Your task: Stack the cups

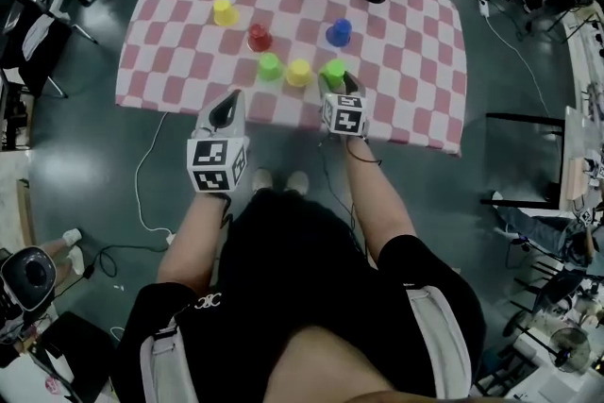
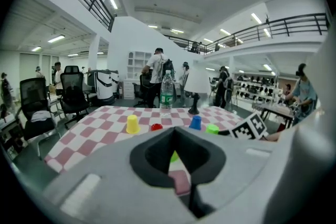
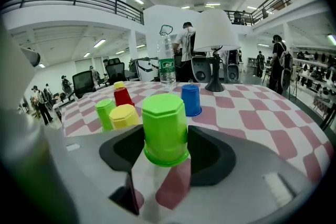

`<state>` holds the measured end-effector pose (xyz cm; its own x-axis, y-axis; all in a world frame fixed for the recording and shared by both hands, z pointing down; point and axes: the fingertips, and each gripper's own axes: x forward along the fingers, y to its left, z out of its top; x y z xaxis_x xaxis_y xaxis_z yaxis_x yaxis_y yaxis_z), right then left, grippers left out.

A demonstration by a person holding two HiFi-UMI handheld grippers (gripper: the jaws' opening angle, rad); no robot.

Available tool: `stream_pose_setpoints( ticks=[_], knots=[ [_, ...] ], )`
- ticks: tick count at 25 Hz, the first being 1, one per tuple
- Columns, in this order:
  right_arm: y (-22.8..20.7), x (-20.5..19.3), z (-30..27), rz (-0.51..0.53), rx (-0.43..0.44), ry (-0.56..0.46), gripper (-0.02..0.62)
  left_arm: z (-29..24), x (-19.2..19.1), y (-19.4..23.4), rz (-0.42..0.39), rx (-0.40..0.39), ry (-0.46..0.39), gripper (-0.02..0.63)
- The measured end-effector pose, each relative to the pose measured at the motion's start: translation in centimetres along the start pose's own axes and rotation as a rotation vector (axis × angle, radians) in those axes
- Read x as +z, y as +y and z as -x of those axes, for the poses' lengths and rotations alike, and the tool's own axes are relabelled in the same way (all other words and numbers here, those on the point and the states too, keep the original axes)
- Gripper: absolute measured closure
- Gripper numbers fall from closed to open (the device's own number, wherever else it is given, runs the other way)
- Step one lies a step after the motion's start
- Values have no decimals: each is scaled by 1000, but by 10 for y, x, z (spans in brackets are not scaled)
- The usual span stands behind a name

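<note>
Cups (image 1: 298, 73) are all being left unstacked; a green cup (image 3: 164, 128) is being straddled by the wide right hand-held gripper (image 3: 165, 153), while the left hand-held gripper (image 2: 178, 159) is being held wide, empty.

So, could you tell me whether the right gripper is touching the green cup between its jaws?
Cannot tell. In the right gripper view the cup stands between the gripper's open jaws, with neither gap nor contact plain.

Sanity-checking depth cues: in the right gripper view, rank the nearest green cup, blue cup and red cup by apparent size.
1. nearest green cup, though nearness inflates it
2. blue cup
3. red cup, base partly hidden
</note>
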<state>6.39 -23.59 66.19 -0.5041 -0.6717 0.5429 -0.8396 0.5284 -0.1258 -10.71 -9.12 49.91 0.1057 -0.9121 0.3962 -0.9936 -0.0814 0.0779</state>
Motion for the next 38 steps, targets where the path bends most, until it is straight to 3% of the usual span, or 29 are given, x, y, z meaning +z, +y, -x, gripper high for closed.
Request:
stream_pose_setpoints(
  ticks=[10,21,27,32,35,37,38],
  knots=[
    [10,-32,-11,13,17,64,339,1,-5,1,0,2,8,609],
    [12,-29,-13,18,35,61,337,-2,2,-3,-13,-5,0,609],
    [19,6,13,33,38,-58,337,-6,14,-4,-21,-15,-29,609],
    [28,68,59,16,21,-240,341,-12,32,-8,-27,-36,-78,609],
    [27,105,95,10,-22,-332,471,-14,44,-16,-34,-55,-107,609],
    [23,128,117,20,-67,-393,595,-16,53,-22,-43,-70,-129,609],
    [22,138,126,27,-83,-420,595,-17,57,-25,-48,-77,-140,609]
  ],
)
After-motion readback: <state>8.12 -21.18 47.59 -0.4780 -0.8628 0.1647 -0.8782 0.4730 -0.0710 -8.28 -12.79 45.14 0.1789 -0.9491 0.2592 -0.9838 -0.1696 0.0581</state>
